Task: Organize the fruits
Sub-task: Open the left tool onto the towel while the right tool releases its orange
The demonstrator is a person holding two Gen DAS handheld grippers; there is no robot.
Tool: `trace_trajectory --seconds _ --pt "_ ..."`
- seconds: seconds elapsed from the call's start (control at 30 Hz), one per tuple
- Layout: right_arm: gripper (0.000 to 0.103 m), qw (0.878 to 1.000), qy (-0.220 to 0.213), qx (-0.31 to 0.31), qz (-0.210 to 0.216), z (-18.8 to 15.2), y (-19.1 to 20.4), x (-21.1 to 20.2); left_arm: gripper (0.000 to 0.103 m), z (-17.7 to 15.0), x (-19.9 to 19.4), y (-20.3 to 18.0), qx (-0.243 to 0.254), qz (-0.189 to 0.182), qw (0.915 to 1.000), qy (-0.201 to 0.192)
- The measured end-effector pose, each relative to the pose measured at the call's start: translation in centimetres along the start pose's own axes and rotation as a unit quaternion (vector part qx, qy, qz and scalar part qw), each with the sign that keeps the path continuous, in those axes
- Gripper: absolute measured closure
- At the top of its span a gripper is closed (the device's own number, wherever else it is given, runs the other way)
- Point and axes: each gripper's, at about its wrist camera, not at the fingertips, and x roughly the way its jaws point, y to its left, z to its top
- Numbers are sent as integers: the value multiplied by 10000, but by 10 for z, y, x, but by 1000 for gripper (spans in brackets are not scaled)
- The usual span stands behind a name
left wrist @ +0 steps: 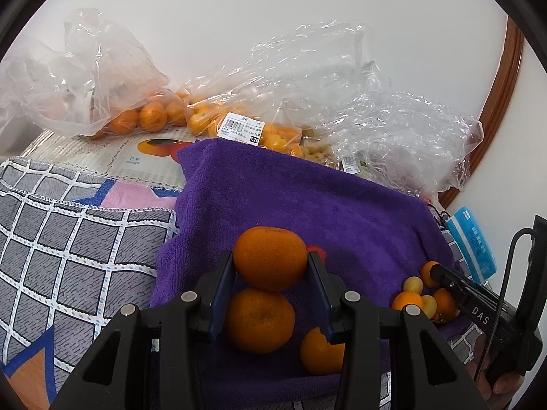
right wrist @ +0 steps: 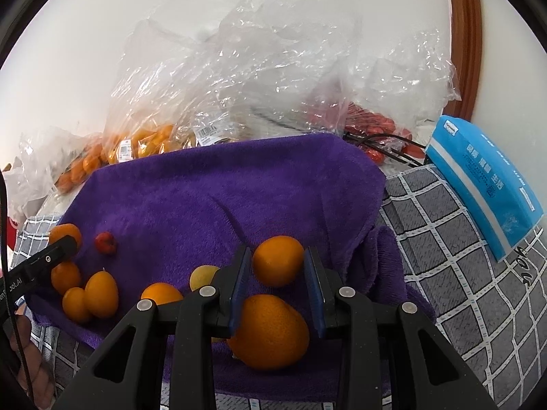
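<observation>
We read "DAS" in white on the black gripper arm (left wrist: 480, 315) at lower right of the left wrist view. The white price label (left wrist: 242, 130) on the plastic bag (left wrist: 259, 102) shows a barcode; its boxed price and the blue packet's (right wrist: 485, 184) print remain illegible.

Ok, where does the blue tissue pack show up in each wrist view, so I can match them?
Left wrist: the blue tissue pack is at the right edge, just past the right side of the purple towel.
Right wrist: the pack is on the right, lying on the checked cloth.
Shared landmark: the purple towel, in the middle of both views.
</observation>
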Motion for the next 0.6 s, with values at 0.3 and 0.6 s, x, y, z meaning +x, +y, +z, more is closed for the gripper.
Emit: trace_trajectory --seconds 0.3,0.6 --pt "66 9998 -151 65 -87 3 -3 -8 60 -2 -1 -1 44 39 10000 4" --pt "58 9993 -270 -127 -219 2 6 -17 44 -6 -4 -5 245 169 9995 -73"
